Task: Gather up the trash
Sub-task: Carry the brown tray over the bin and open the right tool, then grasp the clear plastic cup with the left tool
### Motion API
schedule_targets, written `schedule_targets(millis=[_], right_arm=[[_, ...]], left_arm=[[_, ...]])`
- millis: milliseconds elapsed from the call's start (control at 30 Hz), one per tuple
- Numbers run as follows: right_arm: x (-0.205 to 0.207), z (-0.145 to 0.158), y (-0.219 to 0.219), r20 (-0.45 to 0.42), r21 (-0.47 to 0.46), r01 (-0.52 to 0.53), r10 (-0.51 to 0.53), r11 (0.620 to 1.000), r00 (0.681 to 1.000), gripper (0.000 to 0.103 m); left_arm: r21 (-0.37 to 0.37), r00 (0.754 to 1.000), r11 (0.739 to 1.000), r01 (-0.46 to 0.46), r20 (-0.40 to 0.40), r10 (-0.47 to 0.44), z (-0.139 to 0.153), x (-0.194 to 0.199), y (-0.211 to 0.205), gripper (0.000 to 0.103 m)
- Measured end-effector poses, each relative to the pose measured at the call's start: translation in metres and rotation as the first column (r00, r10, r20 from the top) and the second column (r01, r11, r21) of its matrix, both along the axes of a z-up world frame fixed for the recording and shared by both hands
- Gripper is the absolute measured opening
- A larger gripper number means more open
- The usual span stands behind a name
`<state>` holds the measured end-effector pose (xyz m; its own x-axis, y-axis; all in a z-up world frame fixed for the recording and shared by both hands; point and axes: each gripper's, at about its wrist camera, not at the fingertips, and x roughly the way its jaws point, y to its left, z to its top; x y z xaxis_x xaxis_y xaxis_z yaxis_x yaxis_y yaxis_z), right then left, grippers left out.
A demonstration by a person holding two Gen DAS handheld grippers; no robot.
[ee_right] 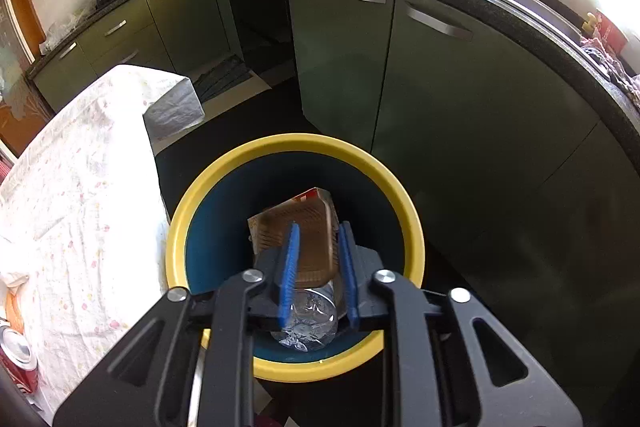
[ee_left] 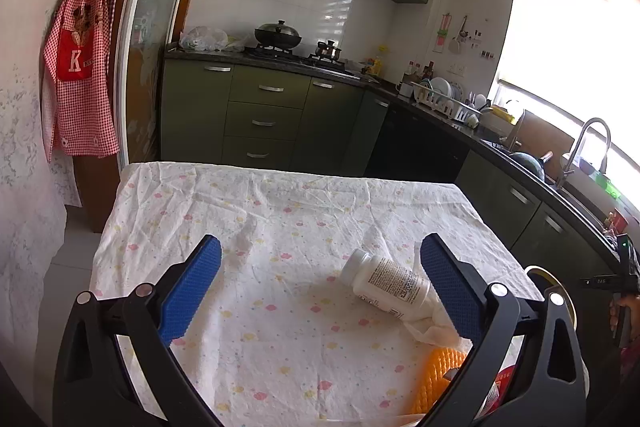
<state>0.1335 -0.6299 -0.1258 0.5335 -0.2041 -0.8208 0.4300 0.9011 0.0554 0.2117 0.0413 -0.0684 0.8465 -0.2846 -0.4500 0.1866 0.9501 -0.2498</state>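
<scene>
Red checked apron [ee_left: 82, 67] hanging on the left wall. Lidded wok [ee_left: 278, 34] on the stove, dish rack [ee_left: 444, 99] on the counter, faucet [ee_left: 588, 147] by the bright window [ee_left: 576, 39].

Bottle [ee_right: 306, 319] in bin [ee_right: 296, 367], beside table [ee_right: 72, 187]

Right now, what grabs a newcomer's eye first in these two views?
The yellow-rimmed bin beside the table, with the right gripper above it clamping a clear plastic bottle. Then the white pill bottle lying on the floral tablecloth, between the left gripper's open fingers.
</scene>
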Motion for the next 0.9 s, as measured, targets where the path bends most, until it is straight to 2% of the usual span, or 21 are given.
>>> schedule_targets(millis=[167,333,433,567,733,900], right_arm=[[-0.010,0.006,0.024,0.019,-0.038,-0.048,0.049,0.998,0.999,0.027],[-0.019,0.005,0.050,0.035,-0.033,-0.115,0.116,0.993,0.993,0.036],[-0.022,0.001,0.065,0.031,-0.019,-0.148,0.149,0.989,0.988,0.036],[-0.026,0.000,0.078,0.030,-0.024,-0.167,0.167,0.986,0.985,0.037],[-0.027,-0.002,0.081,0.041,-0.008,-0.186,0.186,0.983,0.982,0.041],[-0.027,-0.006,0.086,0.048,0.015,-0.207,0.206,0.978,0.977,0.041]], left_arm=[[-0.005,1.000,1.000,0.014,-0.013,-0.014,-0.002,0.001,-0.003,0.098],[0.005,0.999,0.999,0.046,-0.015,-0.046,0.000,0.000,-0.009,0.098],[0.008,0.997,0.998,0.069,-0.027,-0.069,0.001,-0.001,-0.013,0.098],[-0.011,0.992,0.996,0.094,-0.085,-0.094,0.007,-0.003,-0.016,0.098],[0.078,0.978,0.990,0.120,-0.180,-0.105,0.016,-0.019,-0.023,0.098],[0.109,0.930,0.979,0.172,-0.346,-0.124,0.008,-0.039,-0.022,0.098]])
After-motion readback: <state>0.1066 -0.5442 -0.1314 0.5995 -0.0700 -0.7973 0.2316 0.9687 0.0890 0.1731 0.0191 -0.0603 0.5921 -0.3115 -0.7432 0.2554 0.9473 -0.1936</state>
